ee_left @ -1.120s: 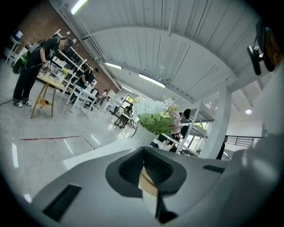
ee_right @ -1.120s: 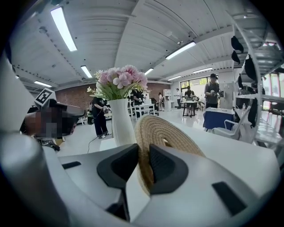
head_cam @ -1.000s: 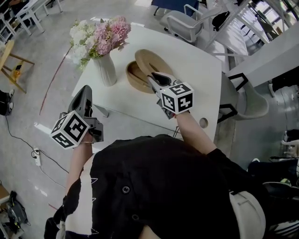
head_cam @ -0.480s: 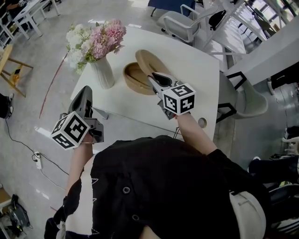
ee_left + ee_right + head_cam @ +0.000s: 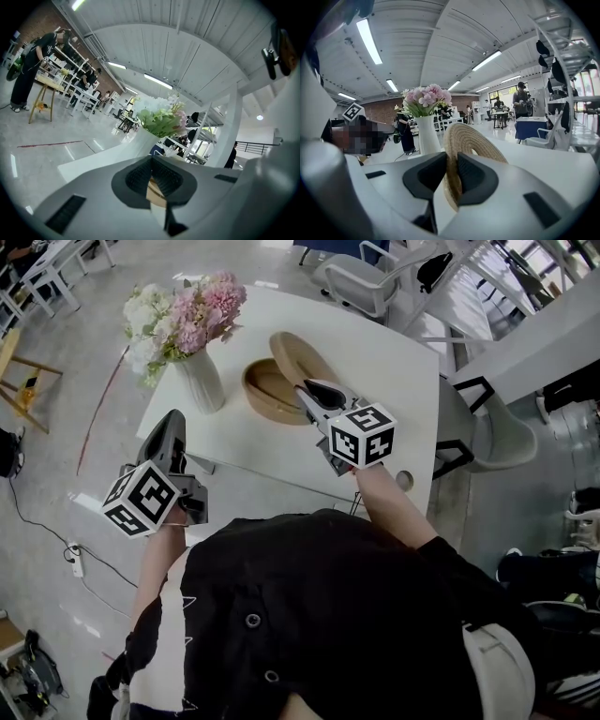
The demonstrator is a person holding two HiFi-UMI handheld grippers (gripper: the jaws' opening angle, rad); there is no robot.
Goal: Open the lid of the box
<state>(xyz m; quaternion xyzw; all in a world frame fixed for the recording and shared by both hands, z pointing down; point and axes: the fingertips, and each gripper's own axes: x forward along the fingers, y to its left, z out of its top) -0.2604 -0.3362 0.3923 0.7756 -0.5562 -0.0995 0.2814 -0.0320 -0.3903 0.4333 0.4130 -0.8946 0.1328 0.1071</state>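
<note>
Gripping flat round woven straw lid [image 5: 298, 354] at its rim: right gripper [image 5: 315, 392], jaws clamped on lid edge. Lid tilted up on edge, on far side of box from vase; contact with box rim not discernible. Round woven straw box [image 5: 265, 396] open, on white table [image 5: 398, 357], just beside white ribbed vase [image 5: 199, 381] holding pink and white flowers. Left gripper [image 5: 172, 426]: jaws together, nothing between, off table edge, near vase, well apart from box.
</note>
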